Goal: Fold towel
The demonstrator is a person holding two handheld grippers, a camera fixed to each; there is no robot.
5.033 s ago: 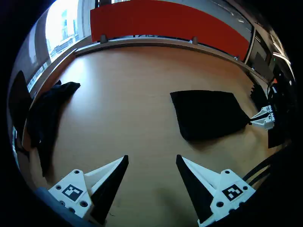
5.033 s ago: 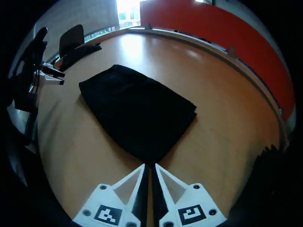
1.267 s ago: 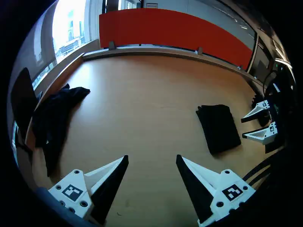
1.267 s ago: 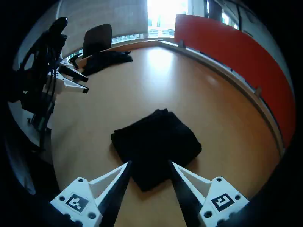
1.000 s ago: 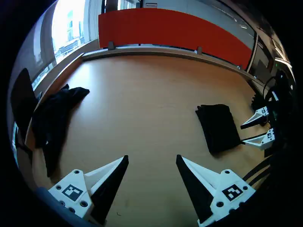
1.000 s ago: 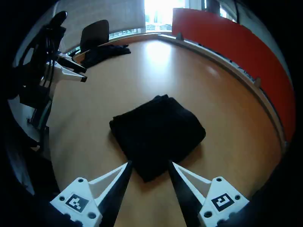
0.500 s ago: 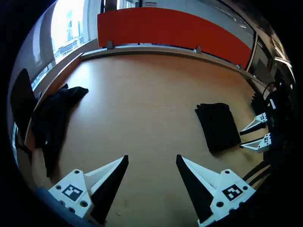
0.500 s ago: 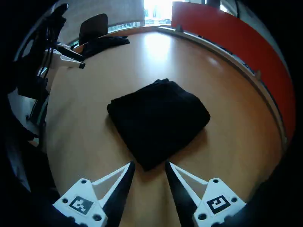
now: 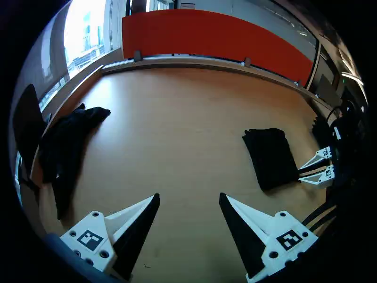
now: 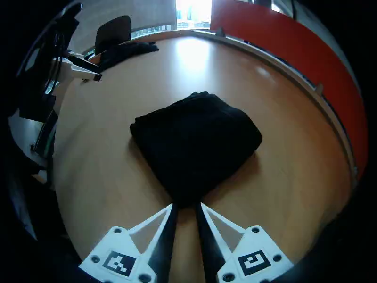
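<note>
The black towel (image 10: pixel 195 139) lies folded into a thick small rectangle on the wooden table (image 10: pixel 282 155). My right gripper (image 10: pixel 186 206) has its fingers drawn in on the towel's near corner, which sits between the tips. In the left gripper view the towel (image 9: pixel 270 155) lies at the right, with the right gripper (image 9: pixel 301 173) at its near corner. My left gripper (image 9: pixel 188 198) hovers open over bare table, well away from the towel, with nothing between its fingers. It also appears far off at the upper left of the right gripper view as the left gripper (image 10: pixel 92 71).
A crumpled black cloth (image 9: pixel 66 139) lies at the table's left edge beside a dark chair (image 10: pixel 112 32). A red partition (image 9: pixel 212 35) and a low rail run along the table's far side. Wide bare wood lies between the towel and the cloth.
The right gripper moved down to the towel's near corner and its fingers narrowed from wide open to closed on it. Five seconds ago the towel was spread larger. The left gripper stayed put.
</note>
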